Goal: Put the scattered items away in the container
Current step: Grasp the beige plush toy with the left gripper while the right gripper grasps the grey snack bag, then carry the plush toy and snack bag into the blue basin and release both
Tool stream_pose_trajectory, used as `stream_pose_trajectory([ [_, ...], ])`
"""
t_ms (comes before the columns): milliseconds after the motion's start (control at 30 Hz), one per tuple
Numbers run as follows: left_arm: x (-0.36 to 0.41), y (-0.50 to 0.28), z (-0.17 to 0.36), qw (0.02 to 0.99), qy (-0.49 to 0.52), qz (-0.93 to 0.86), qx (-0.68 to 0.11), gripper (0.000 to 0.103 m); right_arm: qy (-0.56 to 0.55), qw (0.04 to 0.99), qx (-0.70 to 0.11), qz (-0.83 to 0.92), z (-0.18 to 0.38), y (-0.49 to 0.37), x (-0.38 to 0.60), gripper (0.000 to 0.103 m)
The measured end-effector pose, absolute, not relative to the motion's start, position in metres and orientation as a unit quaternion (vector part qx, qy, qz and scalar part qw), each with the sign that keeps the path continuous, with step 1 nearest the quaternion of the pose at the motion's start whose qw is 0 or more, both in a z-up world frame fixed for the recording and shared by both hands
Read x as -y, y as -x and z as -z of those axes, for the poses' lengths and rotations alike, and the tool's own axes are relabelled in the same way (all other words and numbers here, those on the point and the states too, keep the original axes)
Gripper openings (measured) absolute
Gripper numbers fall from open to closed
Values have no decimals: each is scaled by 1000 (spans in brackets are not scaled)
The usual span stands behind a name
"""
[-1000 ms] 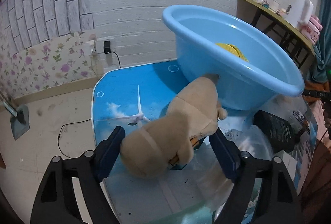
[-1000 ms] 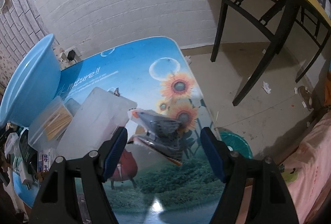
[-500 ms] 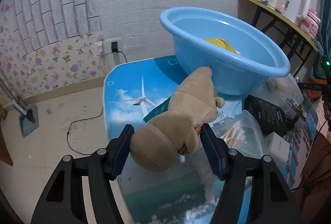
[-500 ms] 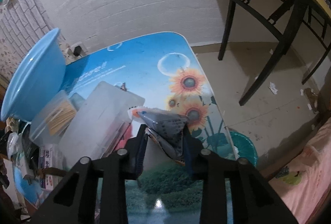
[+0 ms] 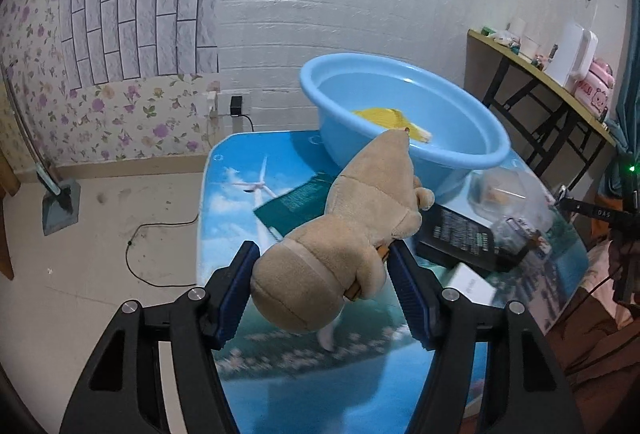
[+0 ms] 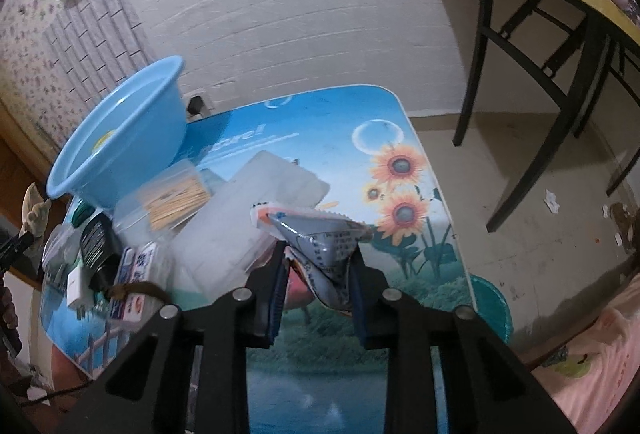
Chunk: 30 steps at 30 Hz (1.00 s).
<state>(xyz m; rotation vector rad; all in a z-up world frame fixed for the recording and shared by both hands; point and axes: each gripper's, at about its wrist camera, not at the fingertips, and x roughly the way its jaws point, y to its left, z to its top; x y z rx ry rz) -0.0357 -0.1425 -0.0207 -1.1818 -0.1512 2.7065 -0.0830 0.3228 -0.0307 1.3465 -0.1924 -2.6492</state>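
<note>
Left gripper (image 5: 320, 286) clamps tan plush toy (image 5: 344, 230), lifted off the desk (image 5: 224, 201), nose over rim of blue basin (image 5: 404, 125). Yellow item (image 5: 388, 117) inside basin. Right gripper (image 6: 318, 274) pinches crumpled foil snack packet (image 6: 316, 238) above the desk, clear plastic boxes (image 6: 236, 226) beside it.
</note>
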Motion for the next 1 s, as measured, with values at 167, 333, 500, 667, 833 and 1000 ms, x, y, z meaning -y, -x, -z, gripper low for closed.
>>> stream_pose_trajectory([
  [167, 131, 26, 13, 91, 388, -915, 53, 65, -439, 101, 68, 890, 23, 73, -318, 27],
  [333, 127, 23, -2, 97, 372, -921, 56, 65, -423, 124, 59, 896, 10, 66, -306, 27],
  [500, 119, 26, -19, 105, 356, -927, 56, 65, -412, 156, 37, 897, -4, 64, -286, 27],
  [667, 111, 38, -30, 113, 349, -929, 43, 65, -401, 189, 18, 896, -16, 66, -263, 27],
  [833, 100, 57, -36, 122, 348, -929, 36, 65, -390, 226, 4, 893, -31, 80, -241, 27],
  [1000, 81, 79, -36, 145, 352, -924, 18, 65, -384, 267, -7, 884, -46, 99, -217, 27],
])
